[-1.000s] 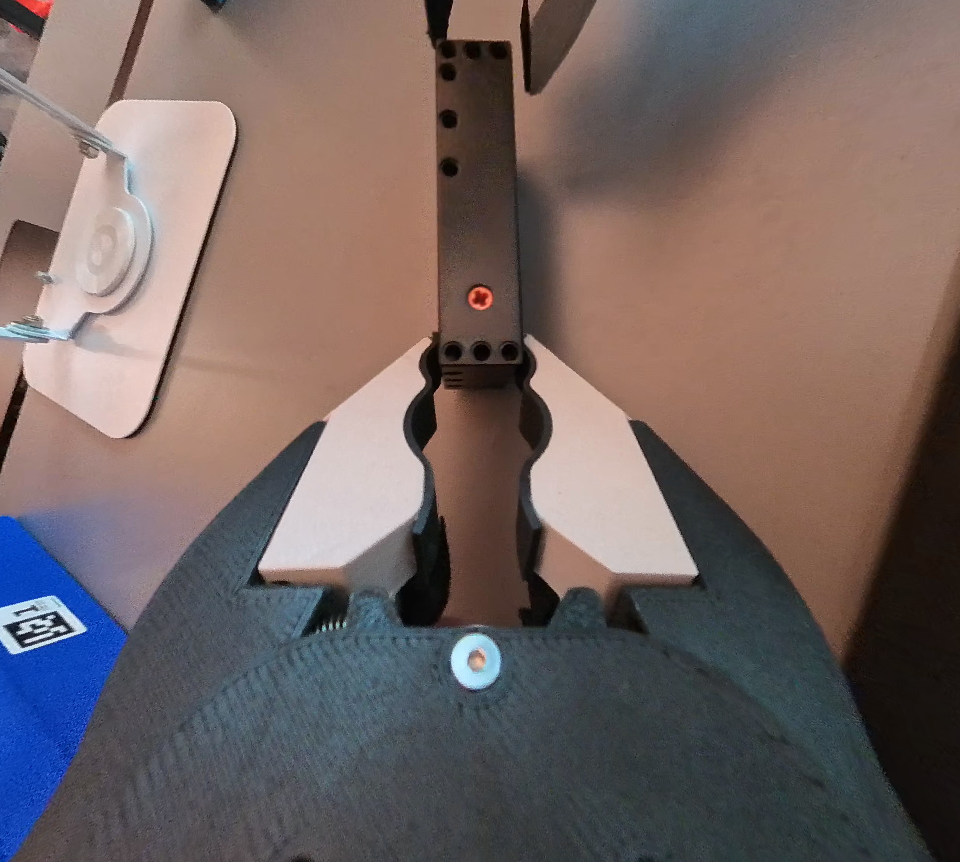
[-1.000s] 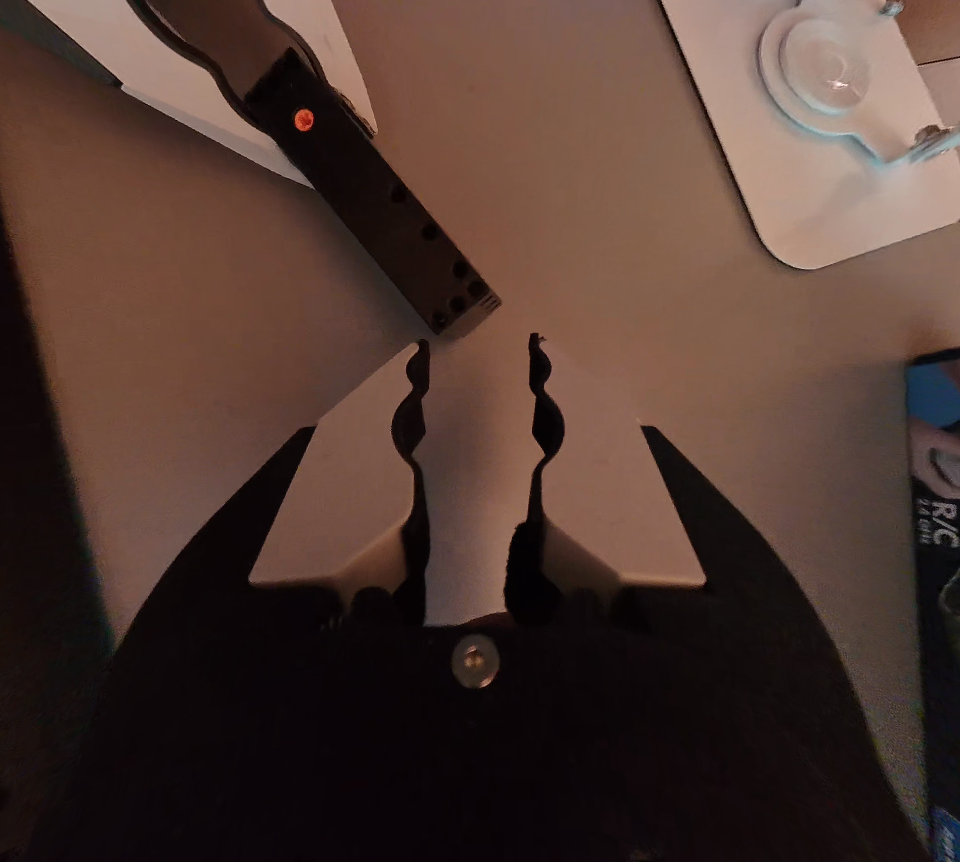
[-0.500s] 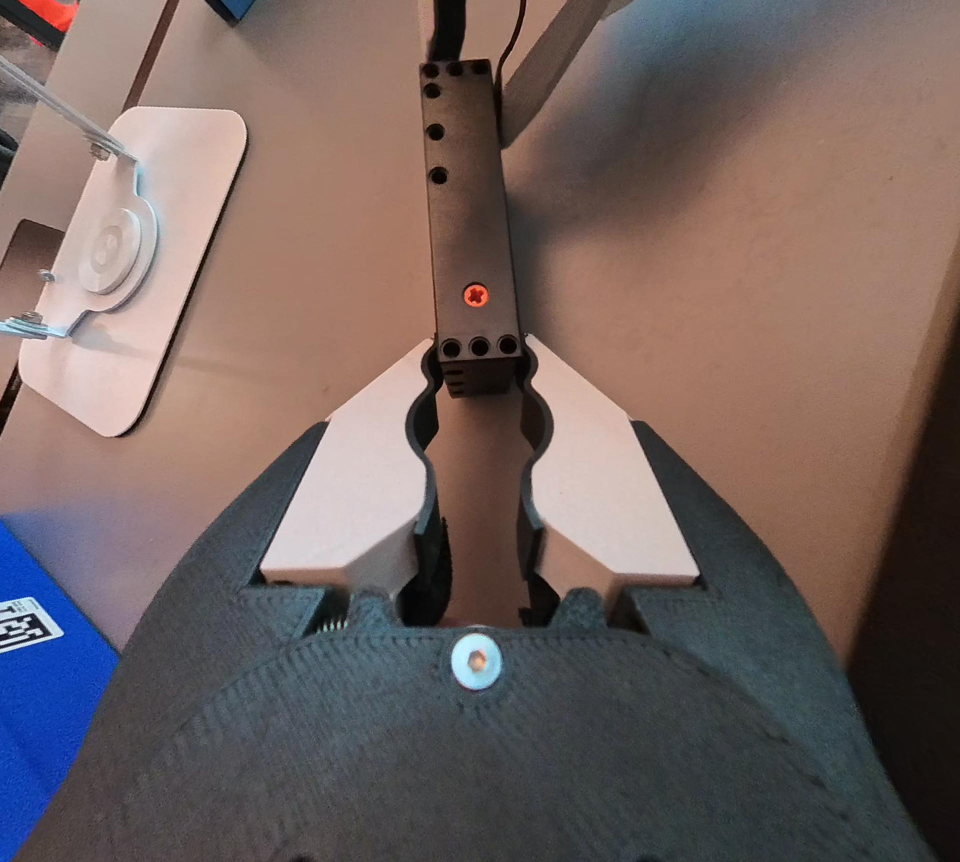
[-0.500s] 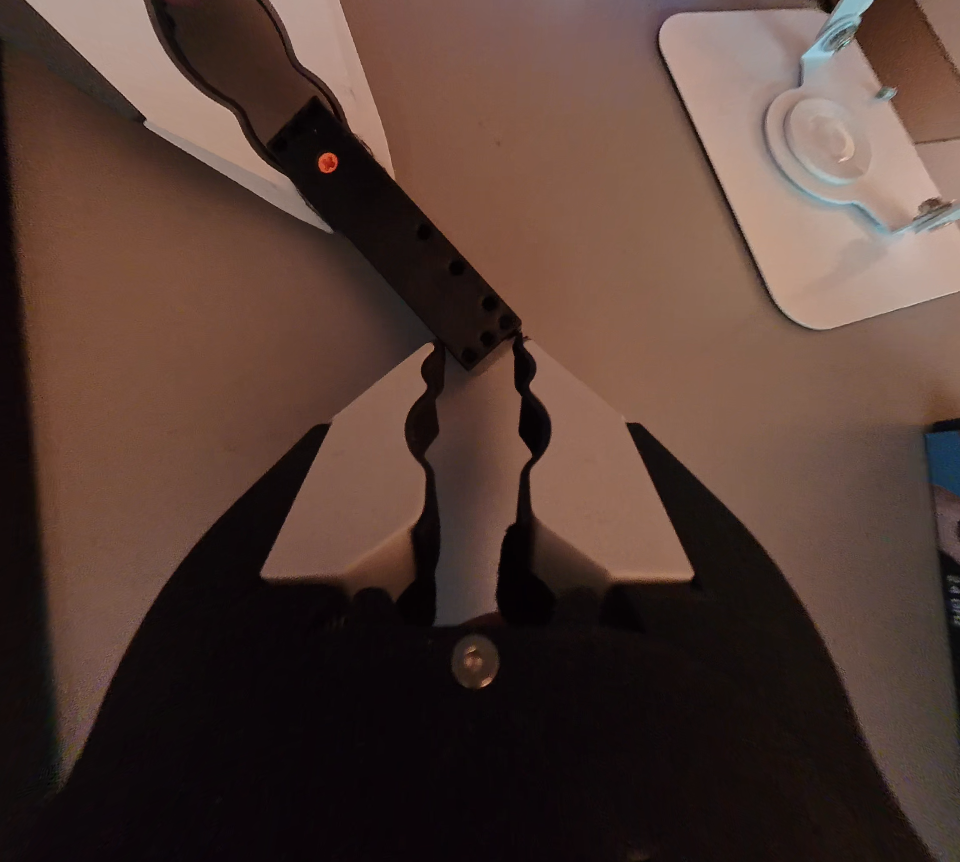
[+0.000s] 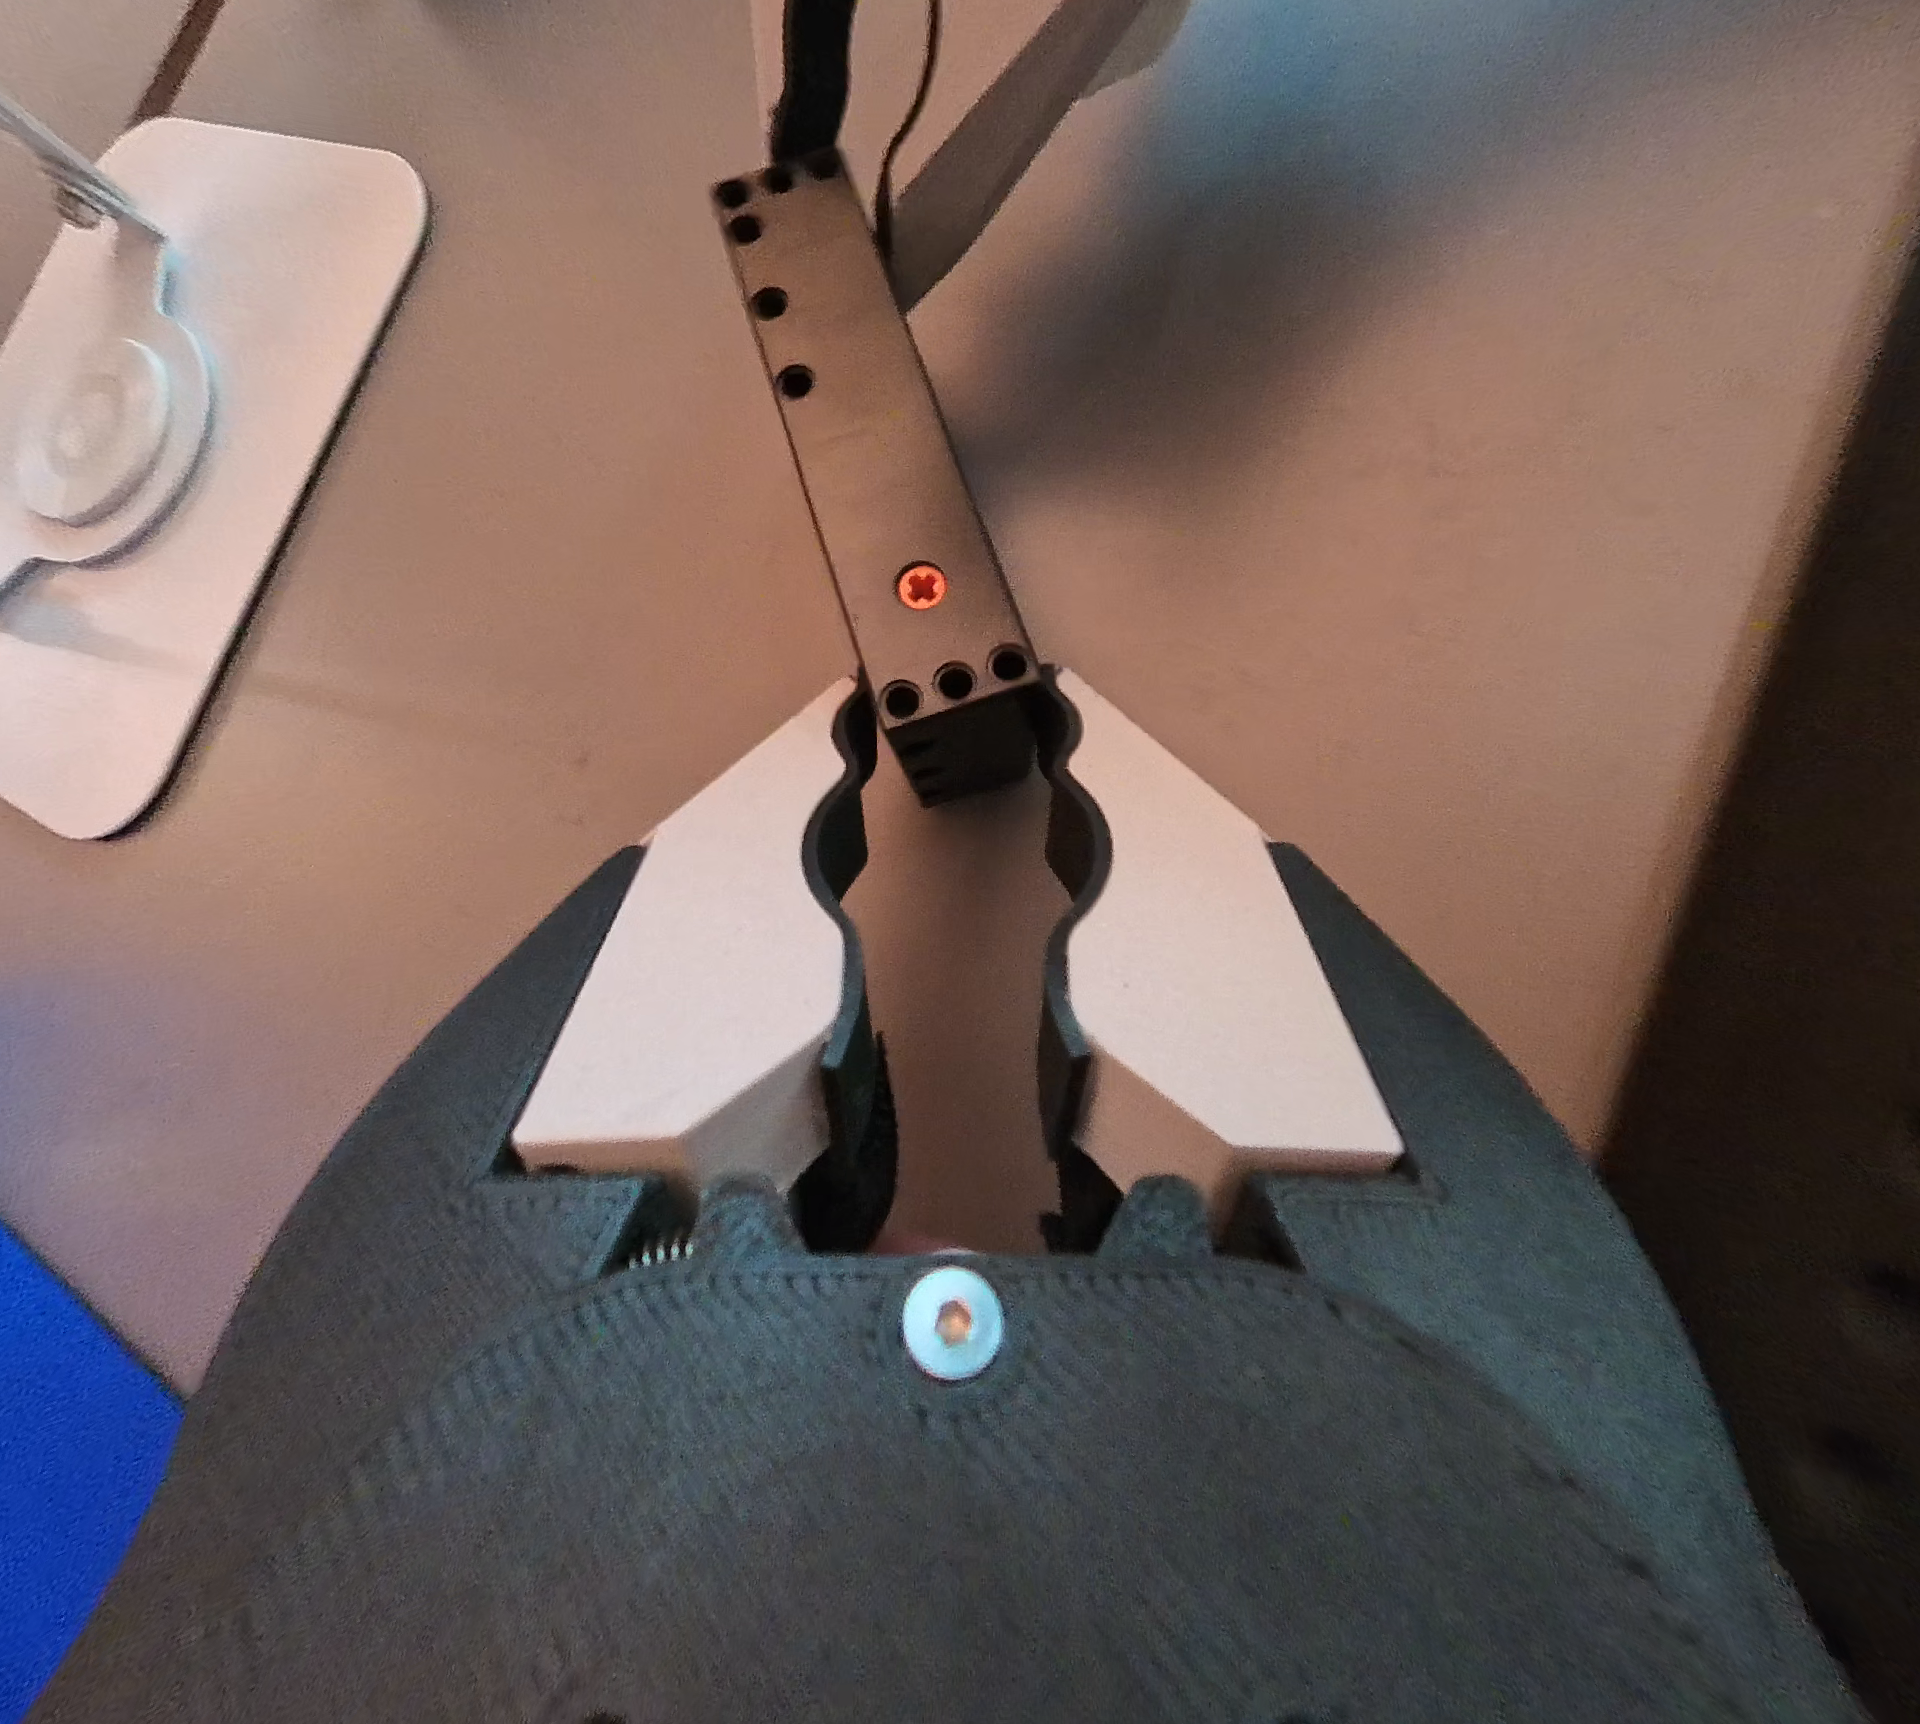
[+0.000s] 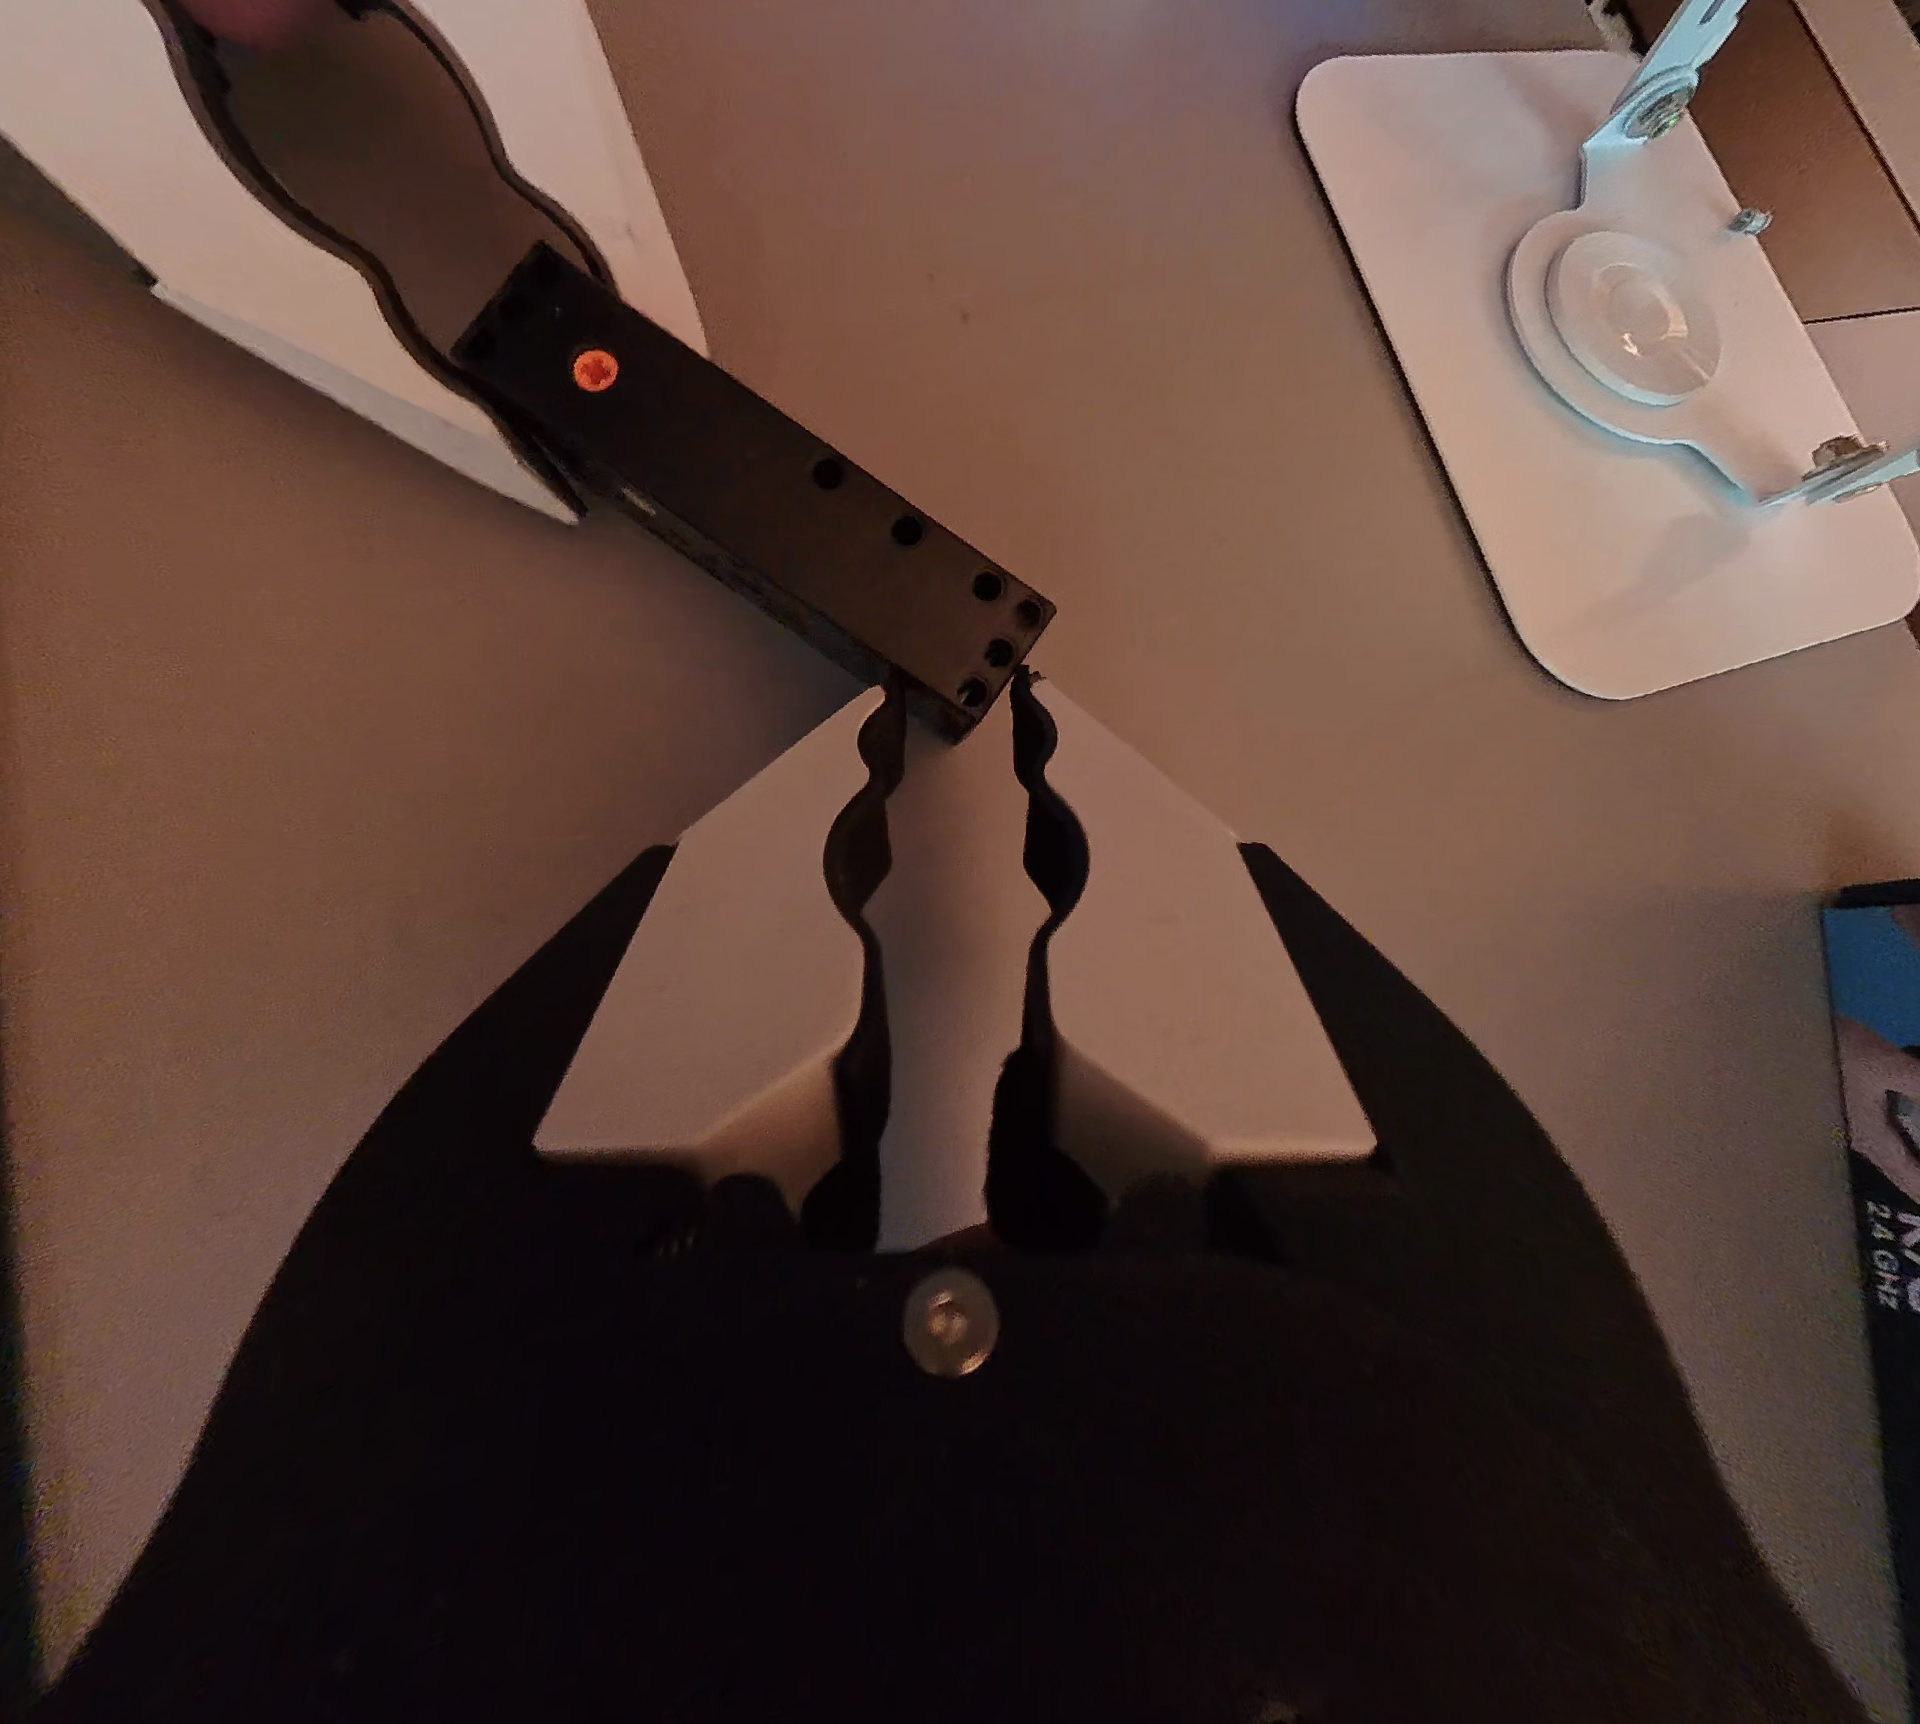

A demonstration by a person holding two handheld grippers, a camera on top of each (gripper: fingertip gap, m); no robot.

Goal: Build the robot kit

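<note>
Two grips: left gripper (image 5: 951,718) clamped on black bar (image 5: 857,438) near orange screw (image 5: 923,585).
Far end: between right gripper (image 6: 956,703) tips, closure unclear.
Position: above table (image 5: 1351,479).
Risk: twist or slip from skewed corner hold.

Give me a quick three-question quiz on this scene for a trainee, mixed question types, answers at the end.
1. True or false: the left claw grips the black bar at the end nearest its orange screw.
2. The right claw has its tips on either side of: A) the bar's far, holed end; B) the orange screw; C) nothing.
3. Fill in: the row of holes across the bar beside the left claw's tips numbers ___.

Key: 1 true; 2 A; 3 three.
</note>
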